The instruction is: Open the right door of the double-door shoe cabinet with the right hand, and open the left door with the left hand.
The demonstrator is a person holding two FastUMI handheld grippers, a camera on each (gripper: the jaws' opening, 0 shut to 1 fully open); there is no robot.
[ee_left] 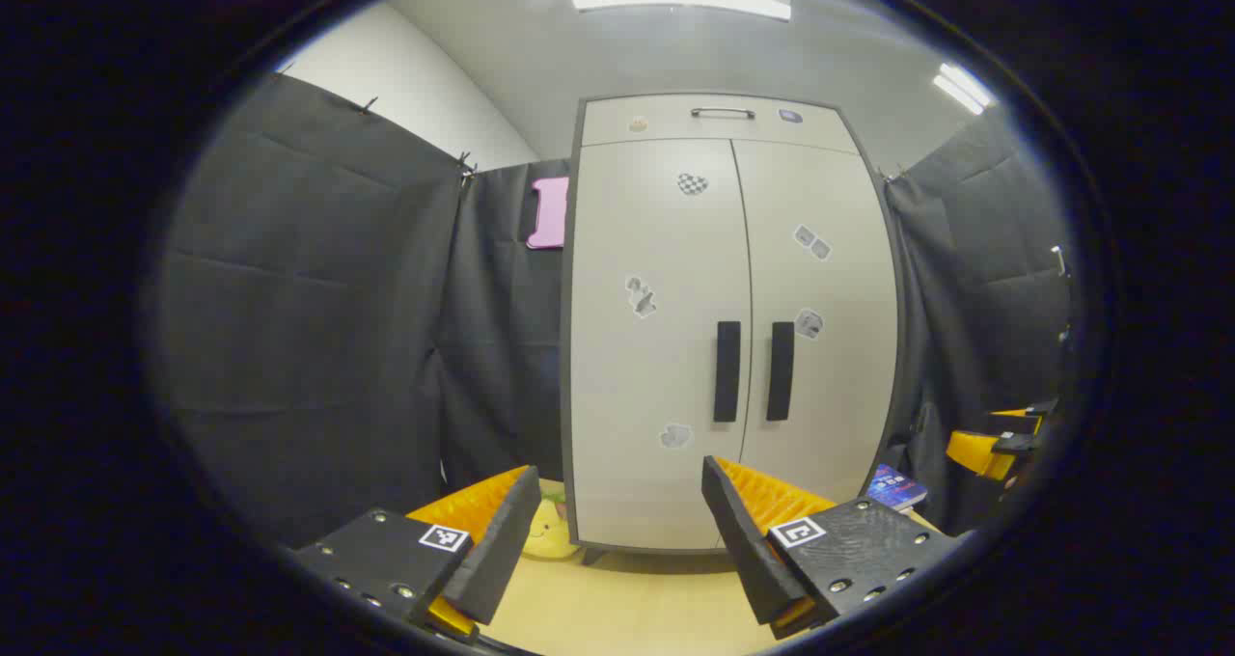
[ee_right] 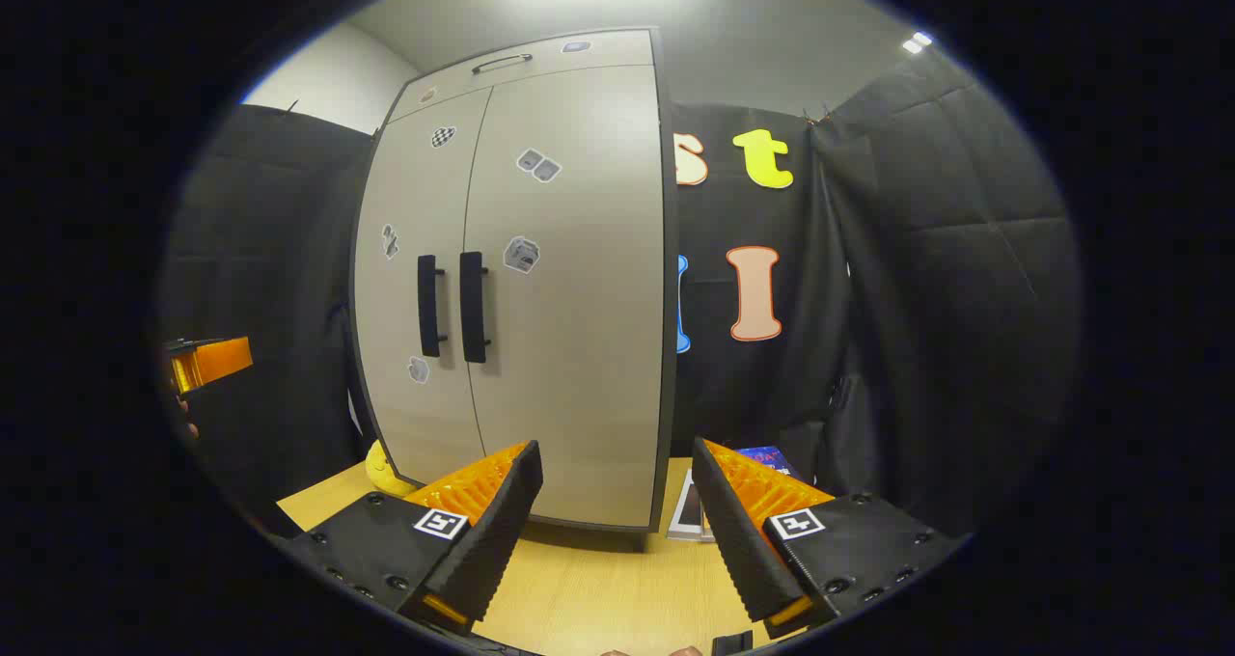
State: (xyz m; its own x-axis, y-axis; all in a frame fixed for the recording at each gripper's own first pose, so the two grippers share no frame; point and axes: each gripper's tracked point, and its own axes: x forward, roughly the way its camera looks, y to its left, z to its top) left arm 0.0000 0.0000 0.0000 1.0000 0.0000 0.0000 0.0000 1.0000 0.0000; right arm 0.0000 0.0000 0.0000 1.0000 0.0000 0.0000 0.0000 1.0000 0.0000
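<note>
I see the shoe cabinet [ee_left: 728, 323] standing on the worktop [ee_left: 627, 603] with left door [ee_left: 656, 347] and right door [ee_right: 569, 289] both closed, while my left tongs [ee_left: 617, 531] and right tongs [ee_right: 617, 511] gape wide, empty, short of its handles.

Pale upright shoe cabinet [ee_left: 733, 328], 2 doors closed

Pale grey shoe cabinet [ee_left: 733, 328] with black handles [ee_left: 727, 371], checkered sticker [ee_left: 692, 183].
</note>
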